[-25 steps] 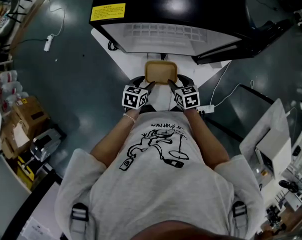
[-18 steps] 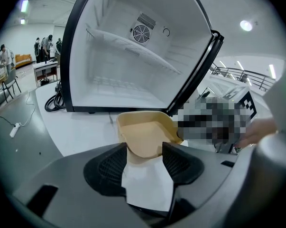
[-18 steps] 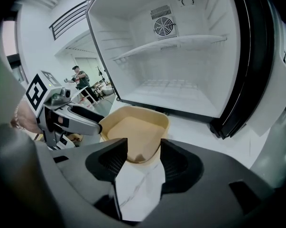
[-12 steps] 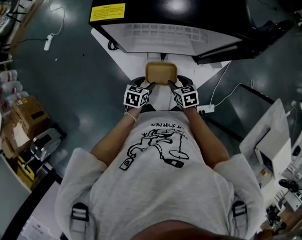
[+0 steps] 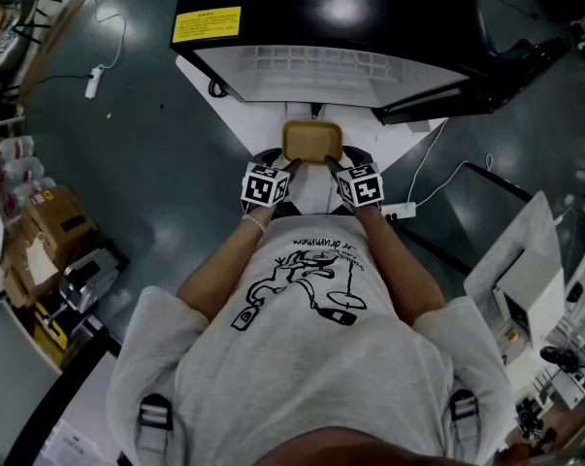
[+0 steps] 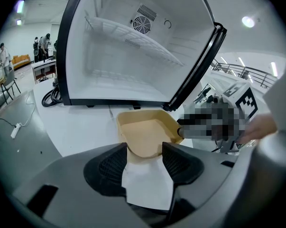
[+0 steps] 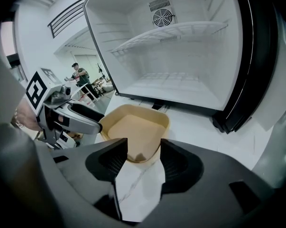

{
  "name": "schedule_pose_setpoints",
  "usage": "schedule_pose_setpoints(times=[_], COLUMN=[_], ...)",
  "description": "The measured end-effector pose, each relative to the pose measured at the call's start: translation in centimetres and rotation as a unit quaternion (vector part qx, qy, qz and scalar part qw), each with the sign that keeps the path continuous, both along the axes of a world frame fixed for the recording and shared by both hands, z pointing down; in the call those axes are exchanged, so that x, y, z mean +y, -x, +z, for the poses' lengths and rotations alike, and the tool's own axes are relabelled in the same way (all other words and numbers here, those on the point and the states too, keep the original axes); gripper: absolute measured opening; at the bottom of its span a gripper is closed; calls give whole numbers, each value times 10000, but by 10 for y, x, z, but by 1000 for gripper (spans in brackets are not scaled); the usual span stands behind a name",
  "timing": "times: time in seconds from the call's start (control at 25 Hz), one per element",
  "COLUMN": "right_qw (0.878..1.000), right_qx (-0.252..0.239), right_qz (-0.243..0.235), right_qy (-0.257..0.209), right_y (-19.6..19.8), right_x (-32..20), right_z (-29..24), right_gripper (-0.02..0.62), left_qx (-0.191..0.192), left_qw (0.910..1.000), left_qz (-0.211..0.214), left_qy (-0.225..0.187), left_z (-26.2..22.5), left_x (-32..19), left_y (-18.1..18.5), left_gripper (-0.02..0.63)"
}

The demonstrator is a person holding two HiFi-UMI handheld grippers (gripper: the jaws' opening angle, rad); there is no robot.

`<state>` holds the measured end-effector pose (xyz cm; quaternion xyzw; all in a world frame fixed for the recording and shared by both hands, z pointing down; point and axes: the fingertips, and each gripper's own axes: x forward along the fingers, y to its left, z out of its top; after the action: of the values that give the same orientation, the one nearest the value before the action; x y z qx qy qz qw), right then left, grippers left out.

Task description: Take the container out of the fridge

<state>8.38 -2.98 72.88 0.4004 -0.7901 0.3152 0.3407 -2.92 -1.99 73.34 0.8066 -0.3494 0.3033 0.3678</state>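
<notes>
The container (image 5: 312,141), a shallow tan tray with rounded corners and a raised rim, sits empty on the white surface (image 5: 224,95) just in front of the open fridge (image 5: 331,8), already clear of its bare shelves. It looks light and fairly stiff, probably moulded plastic or pulp, smooth enough to slide if tipped. The rim at the two near corners seems the sound place to hold it, one side each, so it stays level. The left gripper (image 5: 290,166) stands at the near left corner and the right gripper (image 5: 329,163) at the near right corner, both angled inward toward the tray from the person's waist, forearms low and close together. In each gripper view the jaws stand apart with a corner of the tray reaching in between them, not pinched.
</notes>
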Motion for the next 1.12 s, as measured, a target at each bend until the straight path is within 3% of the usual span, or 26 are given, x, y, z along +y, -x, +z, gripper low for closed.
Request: schedule_pose_setpoints(times=[1.12], right_qw=[9999], right_qx=[89], right_qz=[-31], right_qy=[127], right_y=[0], right_x=[4], right_z=[18], right_gripper=[222], left_qx=[-143], left_qw=[9998], left_qz=[38], left_qy=[137], left_z=[17], left_x=[5], left_y=[0], left_gripper=[242])
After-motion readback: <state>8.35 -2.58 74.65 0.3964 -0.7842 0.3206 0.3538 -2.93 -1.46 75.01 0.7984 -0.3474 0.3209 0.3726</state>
